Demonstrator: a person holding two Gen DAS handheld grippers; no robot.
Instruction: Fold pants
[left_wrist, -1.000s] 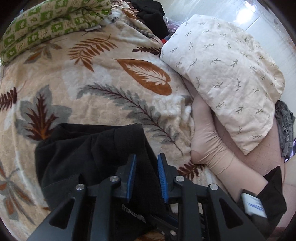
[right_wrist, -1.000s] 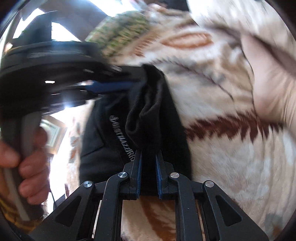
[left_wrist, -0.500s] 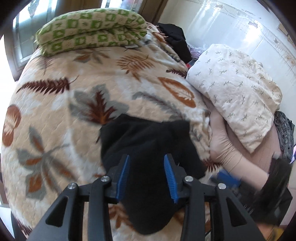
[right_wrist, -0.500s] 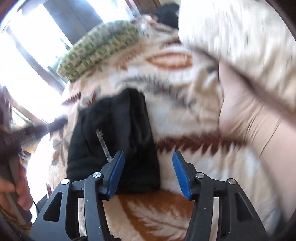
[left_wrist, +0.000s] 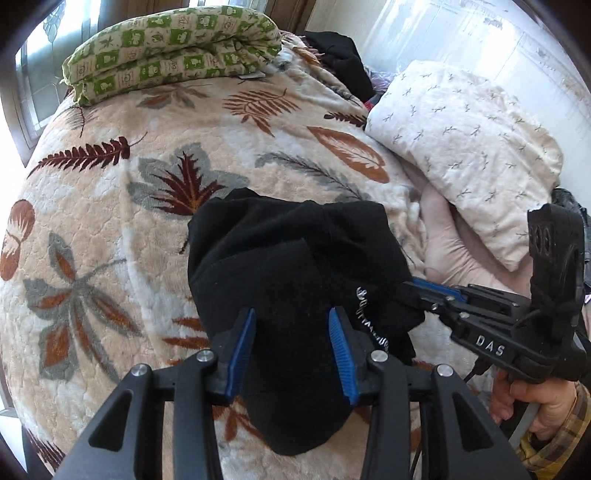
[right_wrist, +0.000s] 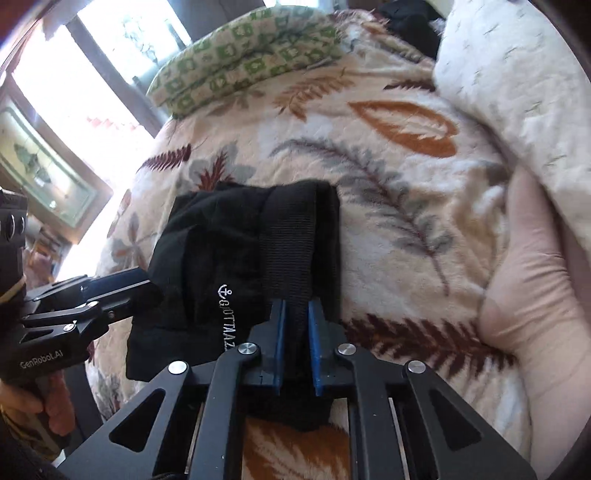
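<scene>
The black pants (left_wrist: 295, 266) lie folded into a small bundle on the leaf-patterned blanket (left_wrist: 110, 206). They also show in the right wrist view (right_wrist: 236, 251), with white lettering near the waistband. My left gripper (left_wrist: 291, 328) is open, its blue pads on either side of the bundle's near end. My right gripper (right_wrist: 295, 314) is shut on the pants' waistband edge. It shows in the left wrist view (left_wrist: 424, 290) at the bundle's right side. The left gripper shows in the right wrist view (right_wrist: 140, 284) at the bundle's left edge.
A green checked folded quilt (left_wrist: 170, 48) lies at the far edge of the bed. A white sprigged pillow (left_wrist: 465, 147) and a pink cushion (left_wrist: 454, 254) lie at the right. Dark clothes (left_wrist: 340, 55) are piled at the back.
My left gripper opened, let go of the pants and drew back. My right gripper opened half a second ago and has now shut on the waistband edge.
</scene>
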